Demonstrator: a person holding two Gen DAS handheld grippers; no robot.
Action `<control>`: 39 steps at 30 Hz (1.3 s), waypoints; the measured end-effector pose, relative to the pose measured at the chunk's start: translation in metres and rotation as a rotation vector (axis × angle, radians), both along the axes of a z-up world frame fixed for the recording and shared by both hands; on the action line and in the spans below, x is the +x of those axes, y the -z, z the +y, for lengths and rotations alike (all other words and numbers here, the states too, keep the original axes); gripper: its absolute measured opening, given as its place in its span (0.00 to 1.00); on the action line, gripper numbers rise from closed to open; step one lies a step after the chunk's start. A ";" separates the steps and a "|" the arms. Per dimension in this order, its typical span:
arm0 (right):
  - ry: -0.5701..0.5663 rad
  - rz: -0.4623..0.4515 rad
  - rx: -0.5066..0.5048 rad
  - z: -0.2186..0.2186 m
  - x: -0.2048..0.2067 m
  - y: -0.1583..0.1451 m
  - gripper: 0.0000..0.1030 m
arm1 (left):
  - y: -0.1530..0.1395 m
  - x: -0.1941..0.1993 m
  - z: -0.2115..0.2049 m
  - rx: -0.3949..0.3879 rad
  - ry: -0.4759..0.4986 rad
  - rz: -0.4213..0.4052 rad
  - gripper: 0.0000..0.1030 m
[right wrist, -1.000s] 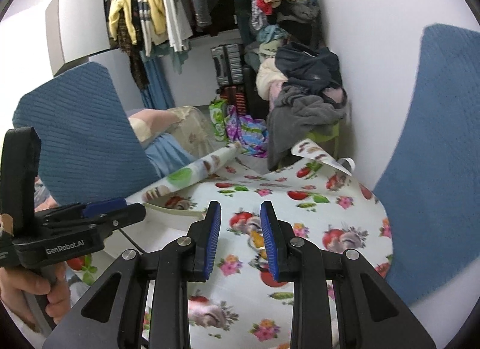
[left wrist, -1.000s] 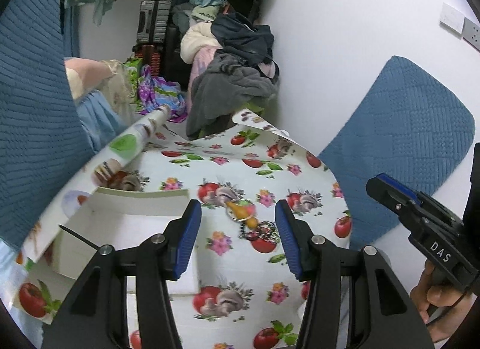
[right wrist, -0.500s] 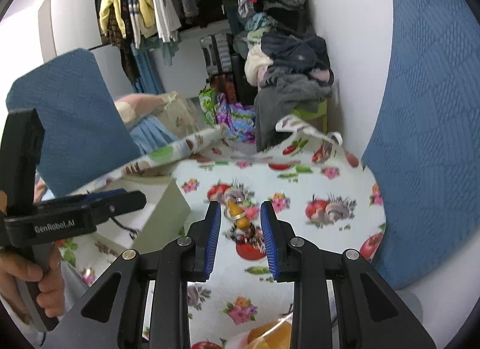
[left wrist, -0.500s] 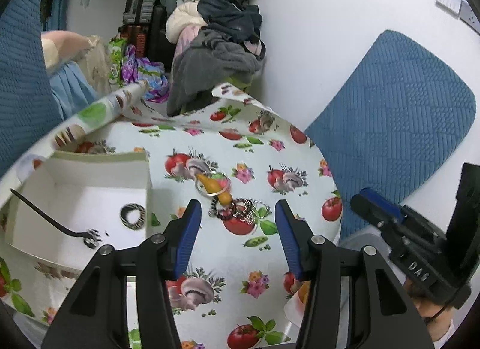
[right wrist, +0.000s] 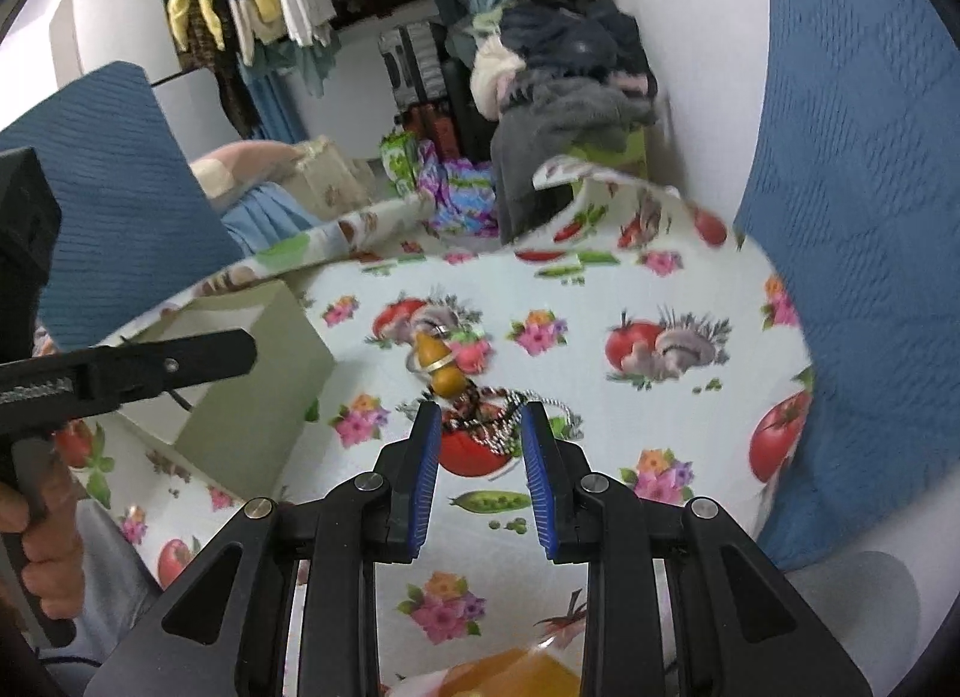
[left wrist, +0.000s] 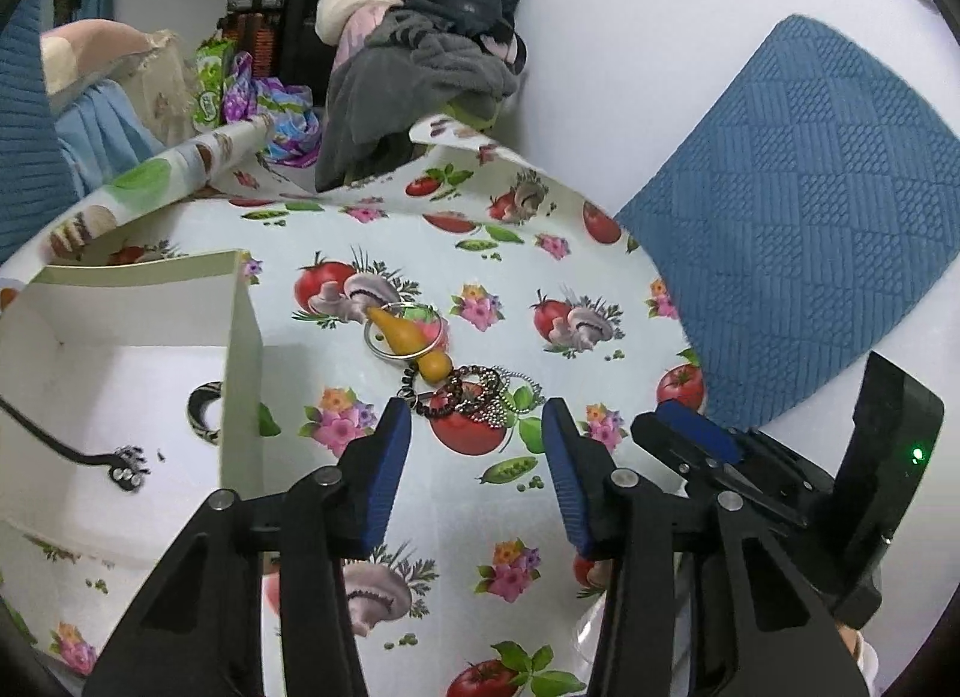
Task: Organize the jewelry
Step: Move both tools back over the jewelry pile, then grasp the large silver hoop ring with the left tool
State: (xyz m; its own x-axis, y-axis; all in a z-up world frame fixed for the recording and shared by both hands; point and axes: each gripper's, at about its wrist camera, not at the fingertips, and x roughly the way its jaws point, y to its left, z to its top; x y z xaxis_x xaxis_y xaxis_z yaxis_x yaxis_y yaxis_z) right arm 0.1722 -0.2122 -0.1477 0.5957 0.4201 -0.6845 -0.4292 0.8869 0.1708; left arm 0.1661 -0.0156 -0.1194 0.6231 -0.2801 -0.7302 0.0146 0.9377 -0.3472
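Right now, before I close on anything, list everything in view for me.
box: 1, white, open, left on the cloth
ring: 1, black and white, in the box
black cord: 1, in the box
gourd charm: 1, orange, mid cloth, across a metal hoop
bead pile: 1 tangle, dark and silver, just ahead of both grippers
cloth: 1, white with tomatoes and flowers
cushions: 2, blue, either side
clothes heap: 1, behind
left gripper: open, empty
right gripper: open narrowly, empty
hand: on the left gripper's handle
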 end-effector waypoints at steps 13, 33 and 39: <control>-0.019 0.131 -0.017 0.001 0.062 0.047 0.24 | 0.051 0.067 -0.009 0.029 0.029 0.101 0.36; -0.009 0.176 0.019 -0.005 0.076 0.059 0.24 | 0.104 0.145 -0.046 0.338 0.167 0.161 0.21; -0.025 0.177 0.013 0.001 0.079 0.061 0.24 | 0.116 0.148 -0.057 0.424 0.206 0.189 0.04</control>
